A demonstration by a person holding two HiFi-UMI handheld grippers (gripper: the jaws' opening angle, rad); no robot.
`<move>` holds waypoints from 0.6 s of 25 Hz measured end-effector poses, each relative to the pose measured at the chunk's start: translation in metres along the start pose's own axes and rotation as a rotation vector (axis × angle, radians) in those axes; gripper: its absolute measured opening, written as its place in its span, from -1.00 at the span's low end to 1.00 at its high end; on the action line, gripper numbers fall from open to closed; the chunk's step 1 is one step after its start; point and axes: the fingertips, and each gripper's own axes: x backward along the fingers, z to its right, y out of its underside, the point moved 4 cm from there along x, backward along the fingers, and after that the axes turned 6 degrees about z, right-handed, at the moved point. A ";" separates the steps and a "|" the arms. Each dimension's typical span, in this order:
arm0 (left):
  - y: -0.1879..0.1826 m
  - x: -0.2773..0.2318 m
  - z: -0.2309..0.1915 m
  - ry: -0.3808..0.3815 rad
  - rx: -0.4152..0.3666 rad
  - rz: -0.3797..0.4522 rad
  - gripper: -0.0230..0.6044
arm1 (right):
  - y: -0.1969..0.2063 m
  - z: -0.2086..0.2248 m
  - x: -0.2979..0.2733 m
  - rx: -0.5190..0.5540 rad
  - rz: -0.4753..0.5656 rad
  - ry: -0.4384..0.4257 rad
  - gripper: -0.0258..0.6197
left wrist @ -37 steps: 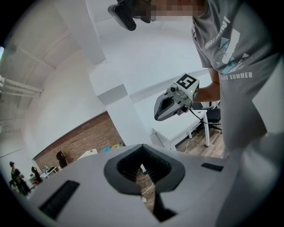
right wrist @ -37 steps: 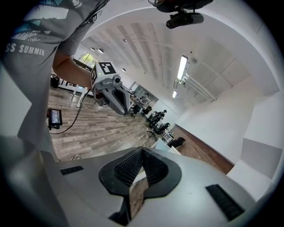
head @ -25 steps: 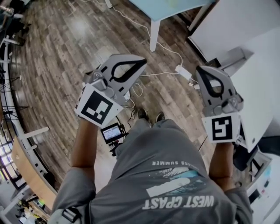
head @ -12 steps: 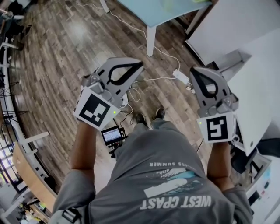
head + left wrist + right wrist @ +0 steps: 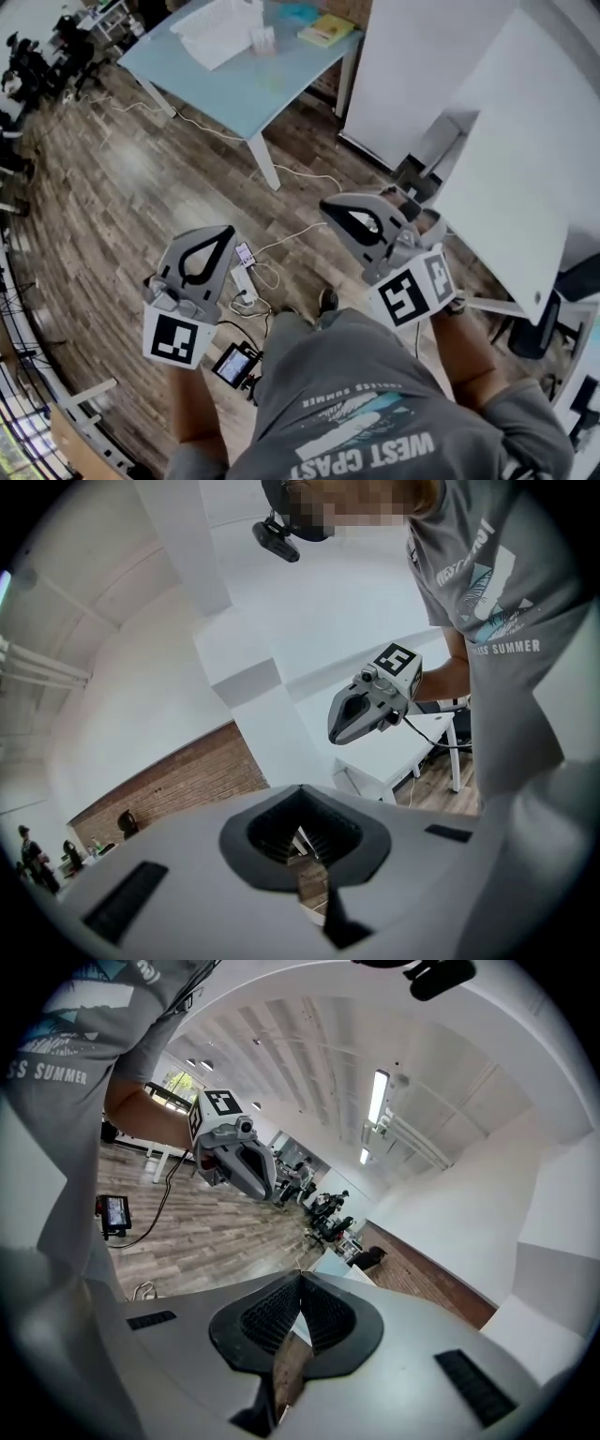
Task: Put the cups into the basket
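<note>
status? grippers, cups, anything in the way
Left gripper shut, empty. Right gripper shut, empty. Both held over wood floor. Cups and basket not made out. Light blue table ahead, cables on floor between.

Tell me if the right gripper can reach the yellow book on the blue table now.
Probably not: the right gripper hangs over the floor, well short of the blue table, and the yellow book lies at its far edge. Nothing stands between.

Two grey plastic grippers are counted, left gripper point(image 5: 223, 232) at eight o'clock, right gripper point(image 5: 330, 208) at three, with one pale-blue rectangular table point(image 5: 272, 89) and one yellow book point(image 5: 325, 30) at twelve.
</note>
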 end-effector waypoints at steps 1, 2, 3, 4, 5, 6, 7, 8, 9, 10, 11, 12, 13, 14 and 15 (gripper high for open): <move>-0.004 -0.002 -0.002 -0.002 -0.006 0.016 -0.94 | 0.000 0.003 0.001 0.003 0.001 0.004 -0.88; -0.006 -0.002 -0.005 -0.007 -0.009 0.023 -0.94 | -0.002 0.006 0.000 0.008 0.001 0.005 -0.88; -0.005 -0.001 -0.008 -0.010 -0.009 0.023 -0.94 | -0.003 0.007 -0.003 0.011 0.001 0.004 -0.88; -0.003 0.000 -0.011 -0.010 -0.012 0.021 -0.94 | -0.005 0.008 -0.005 0.014 -0.001 0.001 -0.88; -0.001 0.001 -0.014 -0.007 -0.019 0.016 -0.94 | -0.006 0.010 -0.009 0.018 -0.003 -0.003 -0.88; 0.001 0.003 -0.019 -0.006 -0.026 0.009 -0.94 | -0.008 0.013 -0.015 0.024 -0.003 -0.007 -0.88; 0.004 0.005 -0.024 -0.008 -0.028 0.001 -0.94 | -0.010 0.015 -0.021 0.028 -0.001 -0.011 -0.88; 0.006 0.005 -0.029 -0.011 -0.023 -0.001 -0.94 | -0.011 0.018 -0.027 0.029 0.004 -0.013 -0.88; 0.008 0.003 -0.034 -0.014 -0.014 0.004 -0.94 | -0.012 0.021 -0.031 0.026 0.007 -0.012 -0.88; 0.009 -0.001 -0.037 -0.013 -0.005 0.014 -0.94 | -0.012 0.024 -0.033 0.022 0.005 -0.009 -0.88; 0.008 -0.006 -0.040 -0.008 0.000 0.031 -0.94 | -0.011 0.026 -0.034 0.018 0.001 -0.004 -0.88; 0.007 -0.009 -0.043 -0.005 0.004 0.059 -0.94 | -0.010 0.027 -0.034 0.019 -0.002 0.001 -0.88; 0.004 -0.013 -0.046 -0.007 0.006 0.097 -0.94 | -0.011 0.029 -0.035 0.029 0.000 0.005 -0.88; 0.001 -0.015 -0.052 -0.012 0.007 0.134 -0.94 | -0.014 0.033 -0.037 0.047 0.008 0.009 -0.88; 0.000 -0.015 -0.059 -0.020 0.012 0.153 -0.94 | -0.017 0.039 -0.042 0.065 0.017 0.014 -0.88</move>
